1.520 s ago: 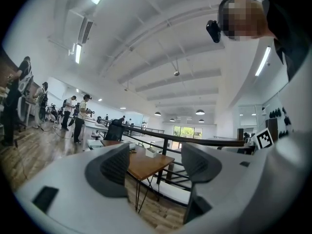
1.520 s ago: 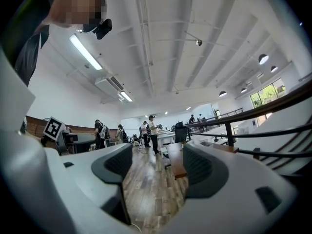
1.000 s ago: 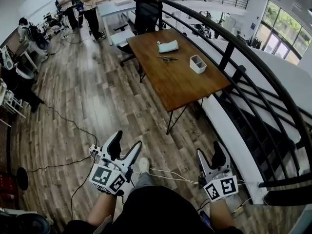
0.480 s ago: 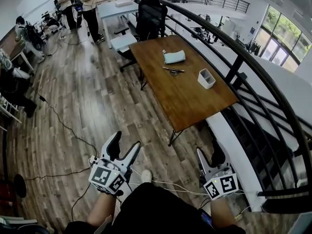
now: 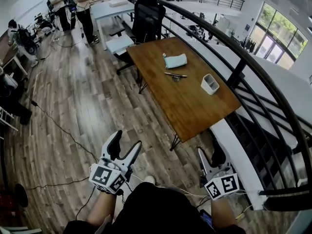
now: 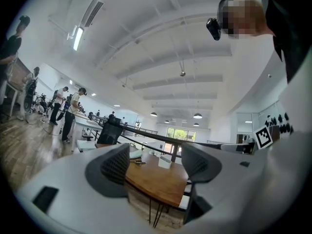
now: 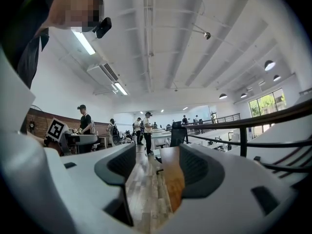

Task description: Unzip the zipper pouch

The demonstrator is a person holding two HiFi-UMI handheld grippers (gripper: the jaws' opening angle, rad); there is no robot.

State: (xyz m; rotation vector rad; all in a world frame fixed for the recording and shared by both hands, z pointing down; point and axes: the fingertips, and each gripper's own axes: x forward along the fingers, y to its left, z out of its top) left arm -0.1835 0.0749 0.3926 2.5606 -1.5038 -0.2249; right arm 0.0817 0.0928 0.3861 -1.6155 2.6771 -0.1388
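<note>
Because the pouch (image 5: 175, 60) lies at the far end of the table (image 5: 187, 106), around 12 o'clock and well apart from both grippers, I judge the unzipping is not yet begun. The left gripper (image 5: 127, 140) at 7 o'clock and the right gripper (image 5: 209, 153) at 5 o'clock point level toward the table, probably for the approach. The left jaws stand wide with nothing between them. The right jaws, also wide and empty, have just been closing a little.

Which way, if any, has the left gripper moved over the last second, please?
Yes: the left gripper has moved forward, closer to the near corner of the wooden table.
</note>
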